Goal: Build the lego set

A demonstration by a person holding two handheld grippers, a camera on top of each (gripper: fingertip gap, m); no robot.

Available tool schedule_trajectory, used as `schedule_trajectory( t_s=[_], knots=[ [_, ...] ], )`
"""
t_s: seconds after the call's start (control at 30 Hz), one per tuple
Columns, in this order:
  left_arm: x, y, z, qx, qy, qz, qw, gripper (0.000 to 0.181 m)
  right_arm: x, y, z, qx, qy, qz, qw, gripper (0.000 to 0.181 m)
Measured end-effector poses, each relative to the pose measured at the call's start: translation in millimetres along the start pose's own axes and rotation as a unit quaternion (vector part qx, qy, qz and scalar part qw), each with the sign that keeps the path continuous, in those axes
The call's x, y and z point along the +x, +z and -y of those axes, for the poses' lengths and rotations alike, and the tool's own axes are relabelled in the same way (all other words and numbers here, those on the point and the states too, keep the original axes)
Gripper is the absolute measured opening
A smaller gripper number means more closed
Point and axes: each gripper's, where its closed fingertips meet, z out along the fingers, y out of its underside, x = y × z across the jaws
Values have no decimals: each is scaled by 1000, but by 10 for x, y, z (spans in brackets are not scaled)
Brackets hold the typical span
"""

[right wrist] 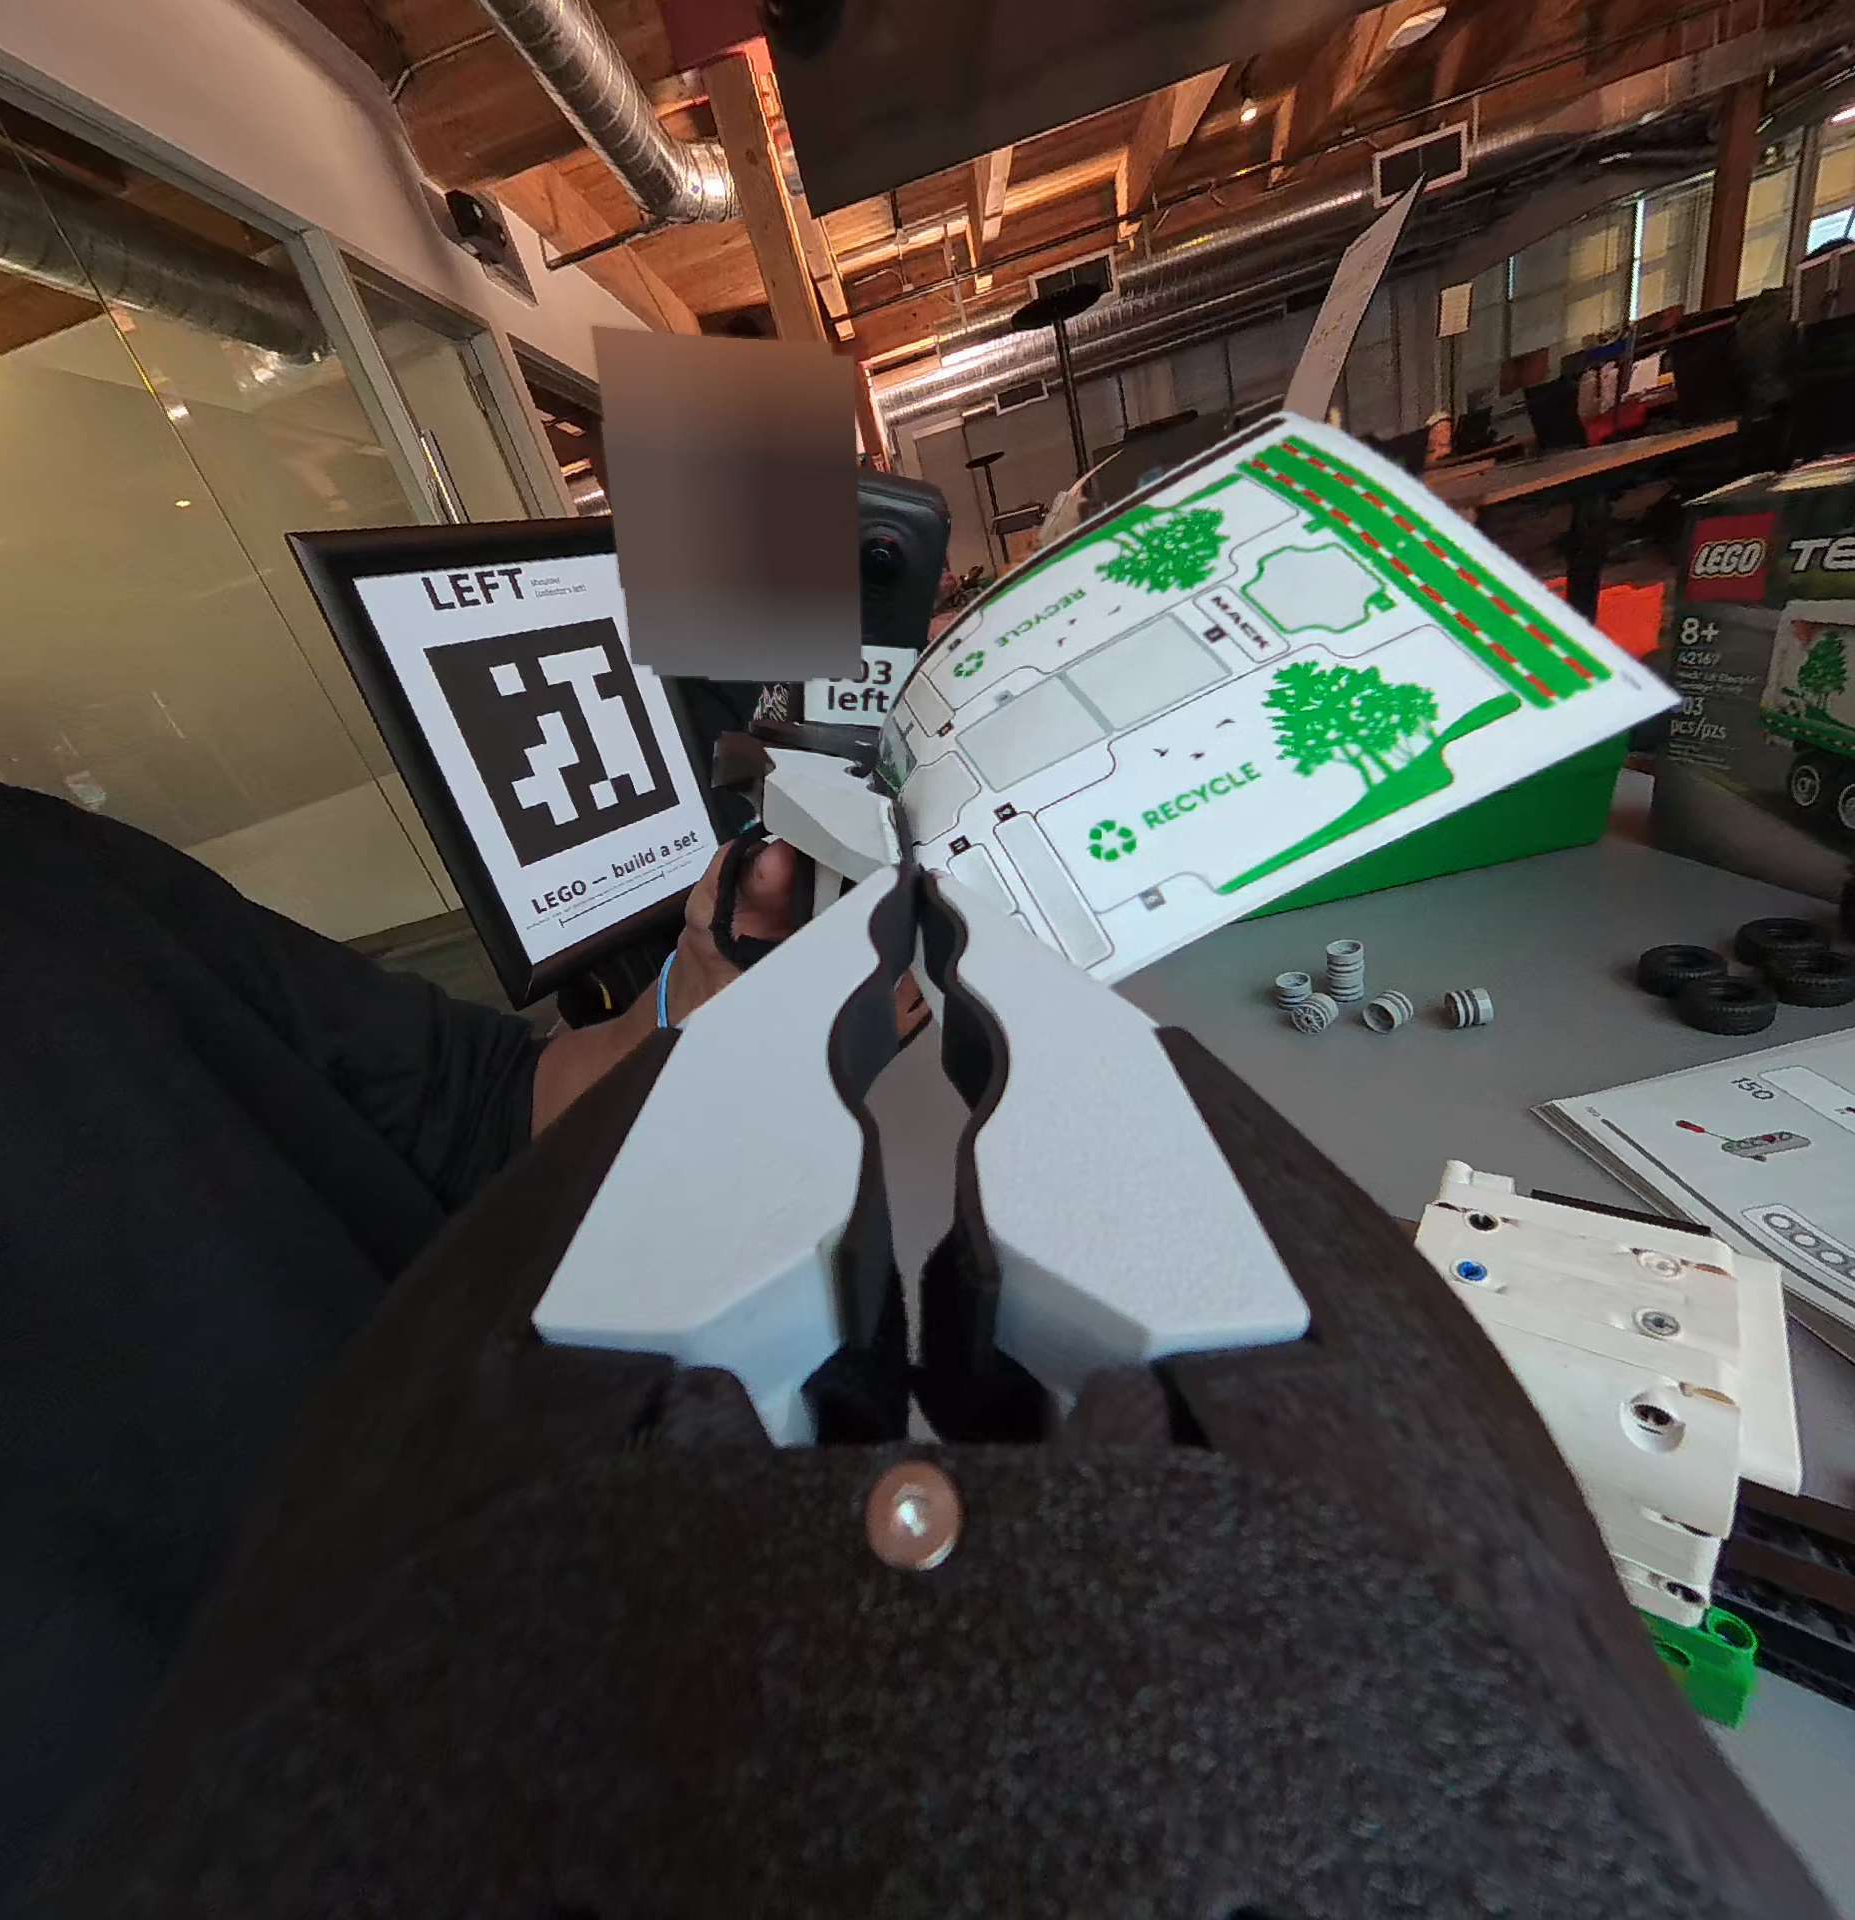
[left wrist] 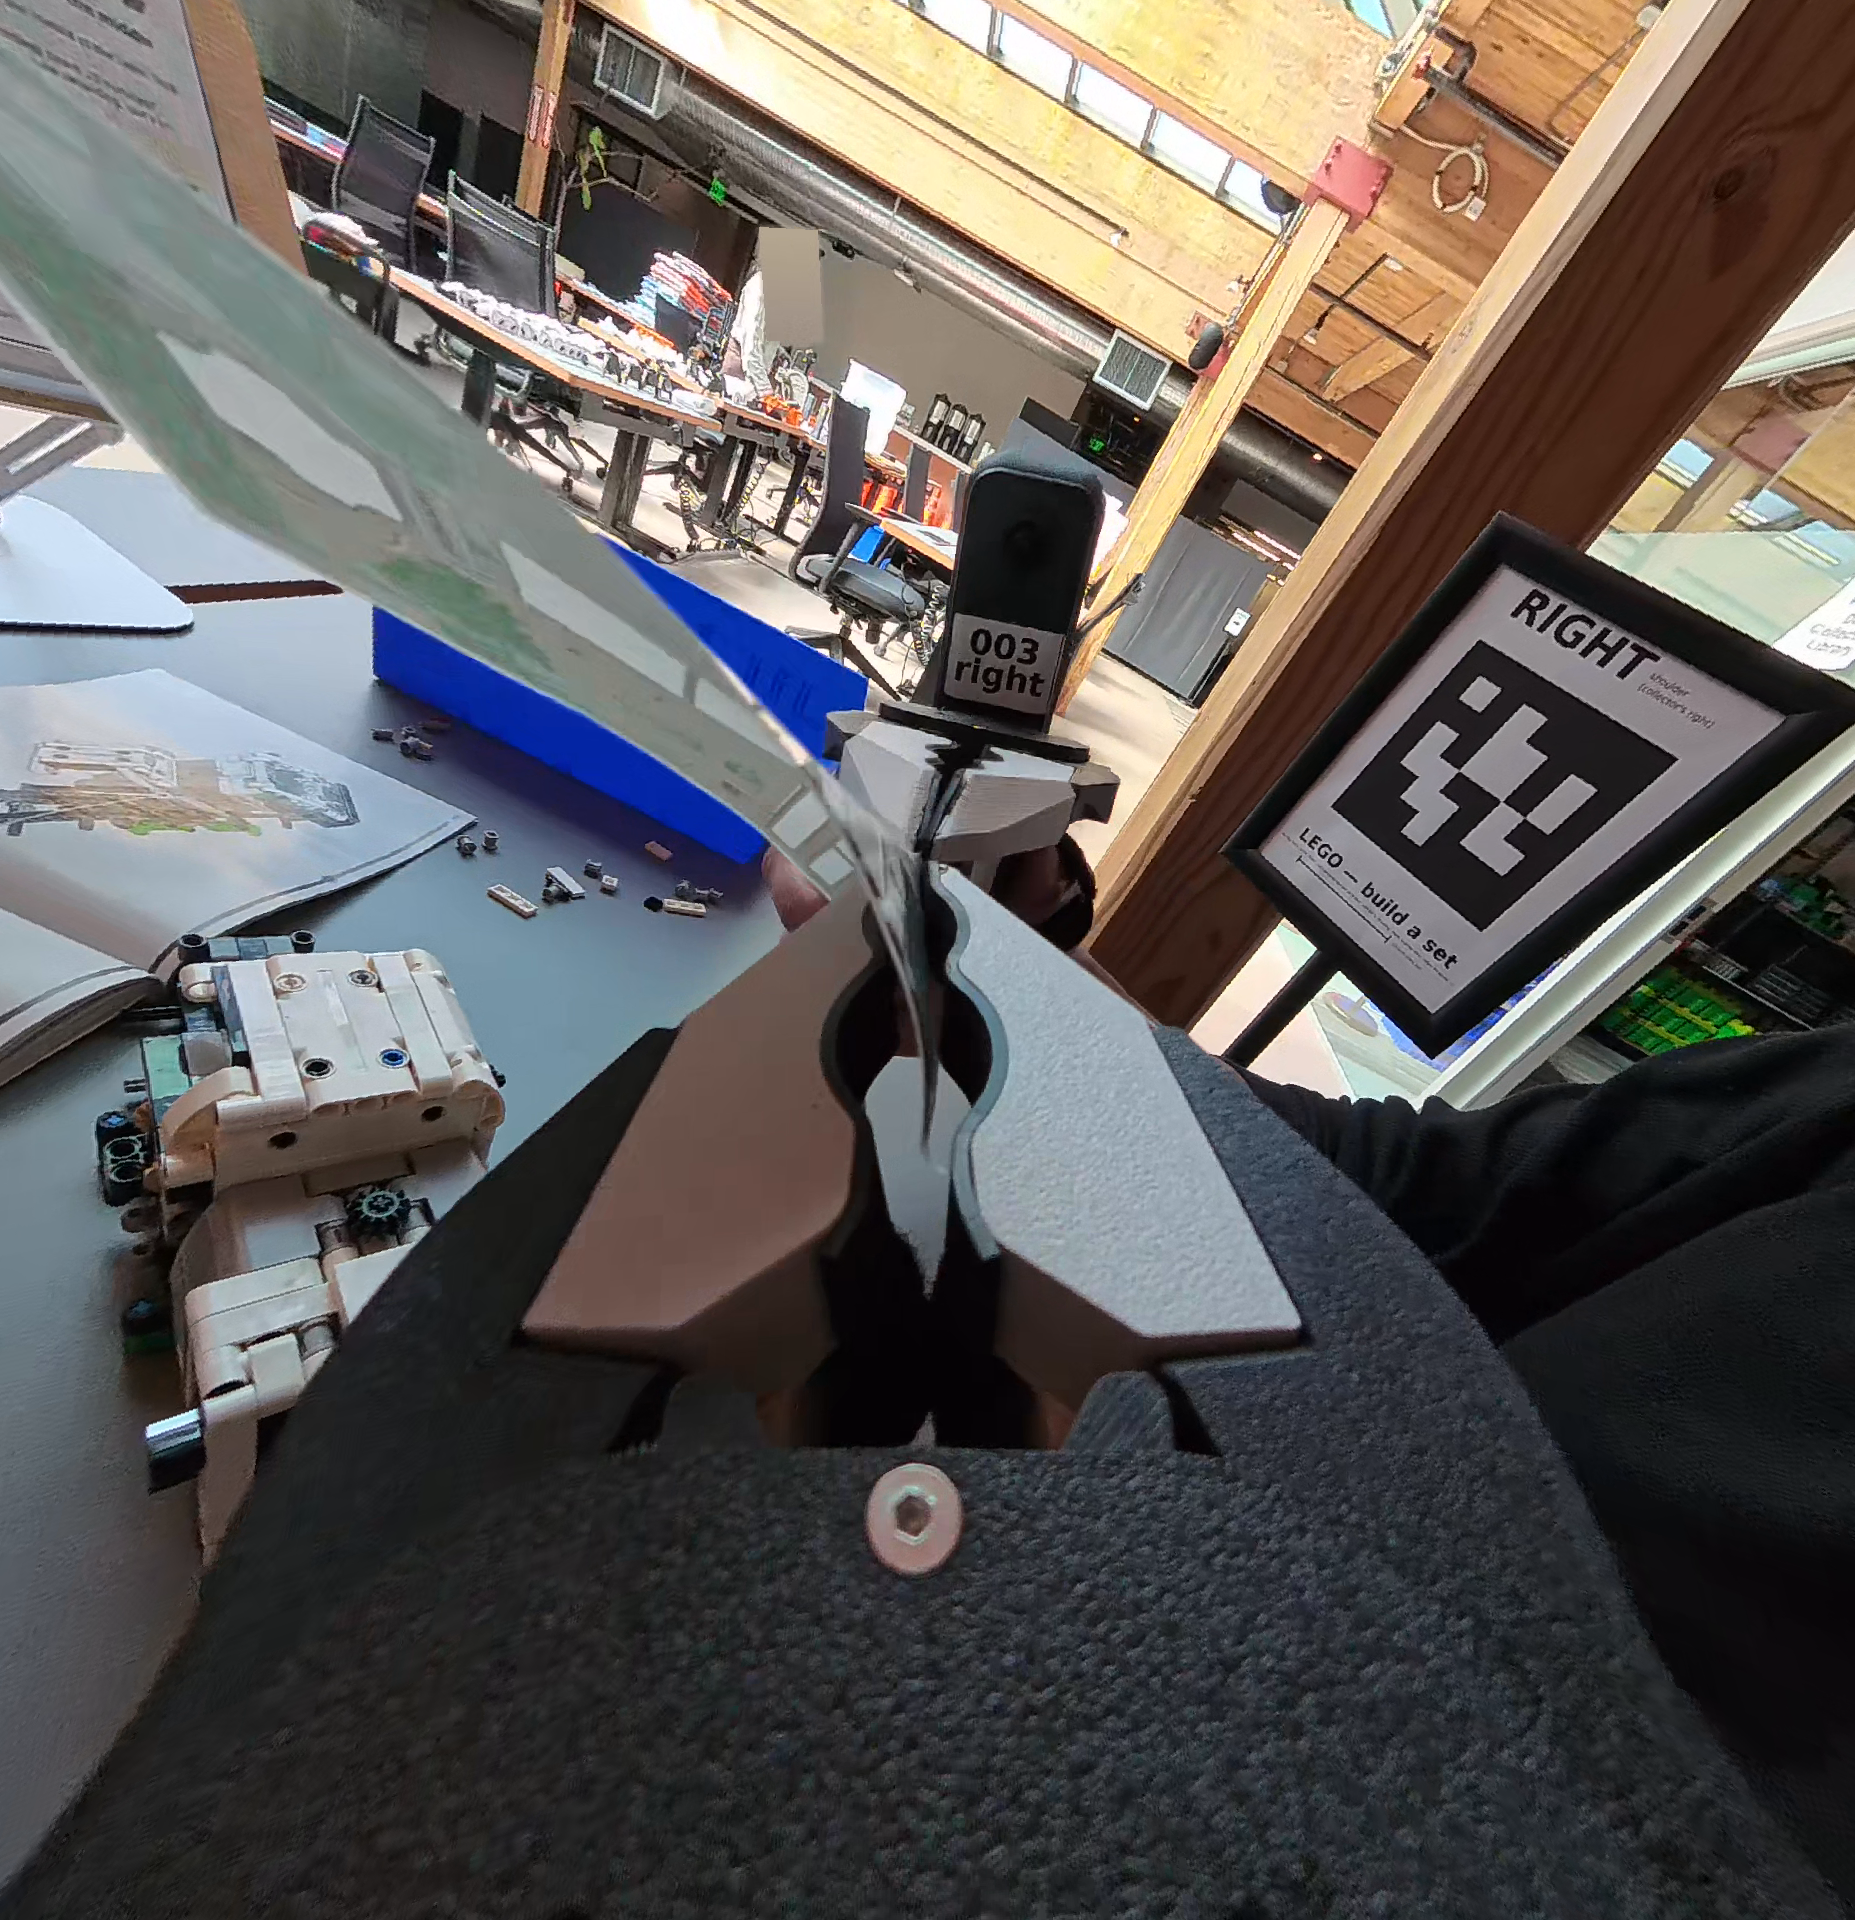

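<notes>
Fingers of both grippers were pinched on one corner of the sticker sheet [right wrist: 1266, 717], tips nearly meeting. Left gripper [left wrist: 928, 1039] had the sheet edge running down between its pads; right gripper [right wrist: 918, 904] clamped the same corner from the opposite side, jaws narrow with only the sheet between them. Sheet was held in the air above the table [right wrist: 1422, 1049], bowed, printed face toward the right wrist view.

Truck body [left wrist: 320, 1091], white and part-built, lay at the near table edge beside the open manual [left wrist: 154, 810]. Small loose parts [left wrist: 590, 883] were scattered mid-table in front of the blue bin [left wrist: 590, 717]. Grey hubs [right wrist: 1349, 997] and black tyres [right wrist: 1754, 977] sat toward the table's right side, green bin [right wrist: 1474, 831] and set box [right wrist: 1785, 665] behind them.

Likely step: peeling or repositioning a sticker. To do it well:
- keep one gripper as anchor on the backing, move only the other
- peel slowly at a shallow angle, the sheet looks thin and prone to creasing
- avoid squeezing on printed sticker areas
- lower the sheet near the body before transfer
</notes>
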Motion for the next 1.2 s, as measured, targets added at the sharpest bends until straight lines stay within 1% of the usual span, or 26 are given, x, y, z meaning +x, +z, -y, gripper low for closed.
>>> schedule_trajectory(
  t_s=[0.13,0.47,0.77,0.87,1.0,1.07,1.13,1.2],
  knots=[
    [-19,10,-17,-3,2,6,1000,0,20,0,-26,-7,-3,-6,1000,0],
    [-125,-59,25,1,10,34,999,0,132,-93,65,8,0,-37,999,0],
    [-323,-298,181,24,4,78,997,0,389,-316,271,34,-31,-146,988,0],
    [-505,-499,221,18,5,126,992,0,388,-387,325,23,-55,-175,983,0],
    [-898,-974,265,17,-25,197,980,0,357,-469,280,-41,-135,-234,962,0],
    [-1151,-1221,208,9,-49,231,972,0,342,-503,229,-66,-159,-248,954,0],
    [-1434,-1418,83,-18,-77,269,960,0,397,-558,125,-91,-170,-265,945,0],
    [-1663,-1510,-22,-42,-103,291,950,0,470,-623,-27,-116,-170,-275,939,0]
  ],
)
